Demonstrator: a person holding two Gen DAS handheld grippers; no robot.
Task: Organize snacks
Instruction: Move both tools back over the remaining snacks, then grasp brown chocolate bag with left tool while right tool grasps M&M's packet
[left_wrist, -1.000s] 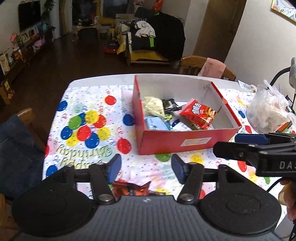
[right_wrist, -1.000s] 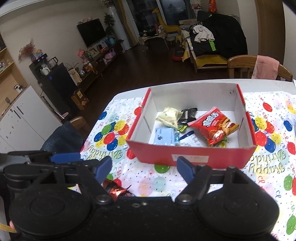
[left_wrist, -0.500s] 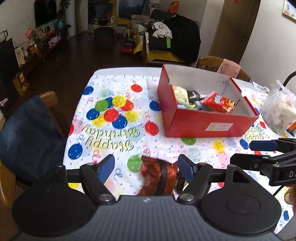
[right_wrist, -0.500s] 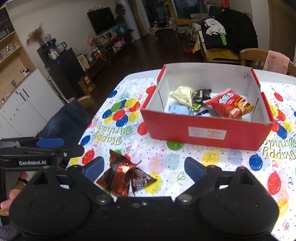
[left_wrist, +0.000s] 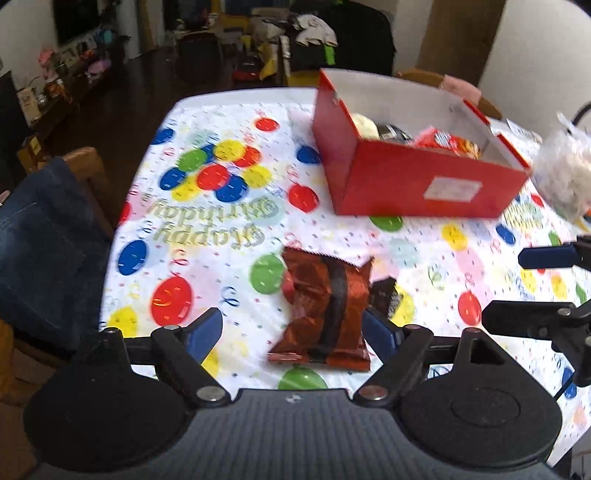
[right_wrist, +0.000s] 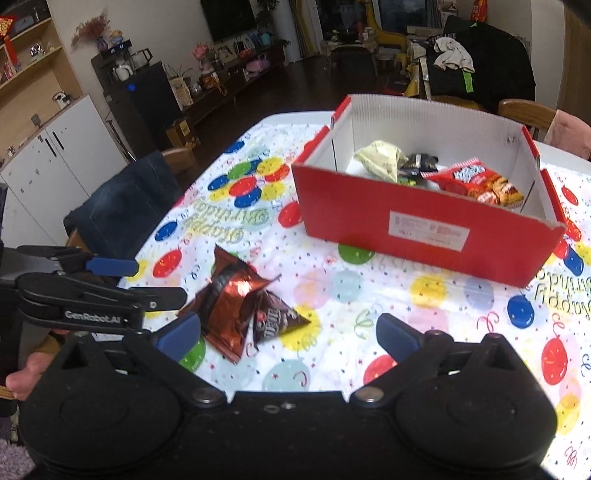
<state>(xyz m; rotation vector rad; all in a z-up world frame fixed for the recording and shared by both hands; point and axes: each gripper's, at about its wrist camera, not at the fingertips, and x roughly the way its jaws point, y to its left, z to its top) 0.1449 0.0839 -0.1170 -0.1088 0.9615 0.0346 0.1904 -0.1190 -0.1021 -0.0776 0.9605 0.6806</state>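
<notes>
Snacks still outside the box are what I see first: a crinkled red-brown foil packet (left_wrist: 325, 314) and a small dark brown packet (right_wrist: 275, 319) lying side by side and touching on the balloon-print tablecloth (left_wrist: 207, 229), near the front edge of the table. From the left wrist view, my left gripper (left_wrist: 295, 330) points down over the foil packet, which lies between the 2 blue pads; its jaws are opening and neither pad presses on it. Further right sits the red box (right_wrist: 417, 221), well apart from both packets, holding a pale green packet (right_wrist: 380, 160), a black one (right_wrist: 421, 162) and a red snack bag (right_wrist: 476, 182). My right gripper (right_wrist: 290, 334) hangs with its jaws opening wide; the dark packet lies between the fingers, untouched. At the far right of the left view rests a white plastic bag (left_wrist: 565, 173).
</notes>
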